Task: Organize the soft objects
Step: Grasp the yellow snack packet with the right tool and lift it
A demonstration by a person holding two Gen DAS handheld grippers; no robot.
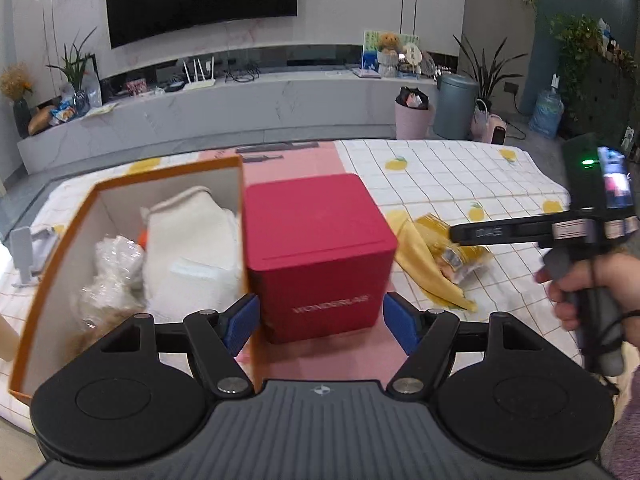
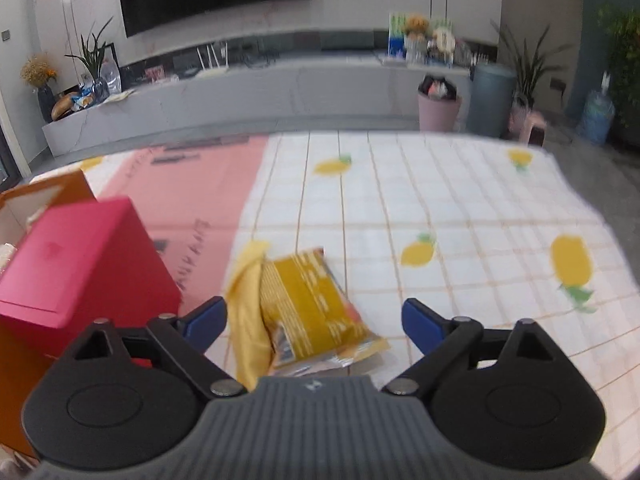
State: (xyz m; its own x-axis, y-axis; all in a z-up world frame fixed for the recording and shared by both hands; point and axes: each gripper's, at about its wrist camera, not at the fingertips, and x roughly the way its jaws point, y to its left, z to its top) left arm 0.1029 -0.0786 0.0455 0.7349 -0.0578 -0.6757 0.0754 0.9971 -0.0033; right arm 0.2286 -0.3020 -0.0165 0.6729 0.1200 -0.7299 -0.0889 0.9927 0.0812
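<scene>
Looking across a table under a lemon-print cloth (image 1: pixel 460 184), pink mat (image 1: pixel 296 164) laid over its middle. Orange box (image 1: pixel 52 280) on the left, open, stuffed with a cream fabric bundle (image 1: pixel 192 248) and crinkly clear plastic (image 1: pixel 112 272). Red box (image 1: pixel 316 256) right beside it, lid on, sitting on the pink mat, touching or nearly touching the orange one. Right of the red box, out on the cloth: yellow cloth (image 1: pixel 424 276) lying crumpled with a yellow snack bag (image 1: pixel 460 252) on top of it, bag partly tucked into the folds.

Left gripper (image 1: pixel 320 320) spread wide, blue pads either side of the red box's near face, not touching it, nothing held. Right gripper (image 2: pixel 314 320) also spread wide and empty, hanging over the snack bag (image 2: pixel 316 308) and yellow cloth (image 2: pixel 248 320), pads apart on either side of the pair. Can't tell if it's touching them. From the left view, the right gripper's finger (image 1: pixel 500 234) sits over the bag, hand (image 1: pixel 588 284) on the grip. Right view pretty blurry.
</scene>
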